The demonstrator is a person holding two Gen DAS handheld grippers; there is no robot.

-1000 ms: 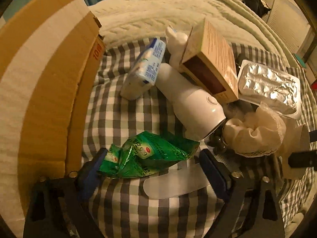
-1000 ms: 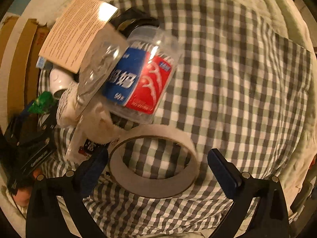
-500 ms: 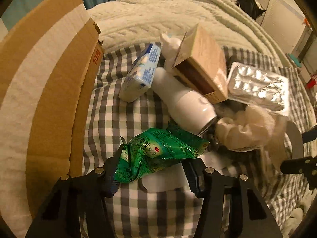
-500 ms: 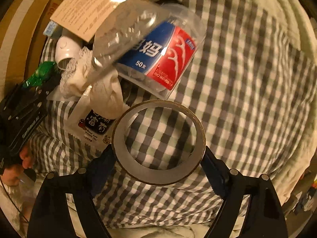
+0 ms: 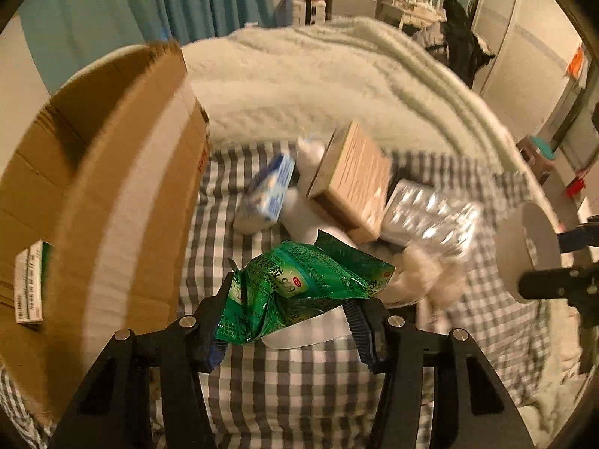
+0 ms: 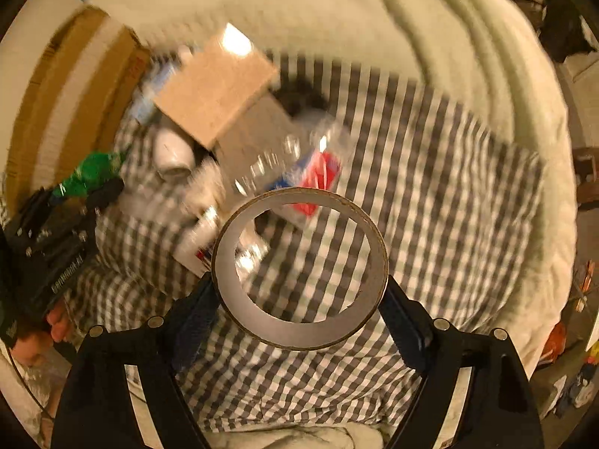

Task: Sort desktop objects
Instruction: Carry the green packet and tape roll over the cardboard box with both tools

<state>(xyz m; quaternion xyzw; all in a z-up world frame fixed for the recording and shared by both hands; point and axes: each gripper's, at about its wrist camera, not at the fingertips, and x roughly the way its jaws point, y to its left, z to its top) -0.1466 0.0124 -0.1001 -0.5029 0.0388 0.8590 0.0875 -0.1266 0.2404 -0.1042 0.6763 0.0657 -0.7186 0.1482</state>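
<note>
Green foil packet [image 5: 299, 292], lower centre of frame, hangs pinched at its crumpled edge in the left gripper [image 5: 288, 333]; the slick wrapper could slip free. Right gripper [image 6: 301, 295] fingers clamp the tape roll [image 6: 299, 267] across its rim above the checked cloth [image 6: 430, 205]; it could pivot out before reaching the cardboard box [image 5: 112, 187].

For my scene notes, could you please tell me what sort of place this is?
Most likely a bedroom: the items lie on a checked cloth spread over a bed with a knitted blanket, with teal curtains and cluttered furniture behind.
</note>
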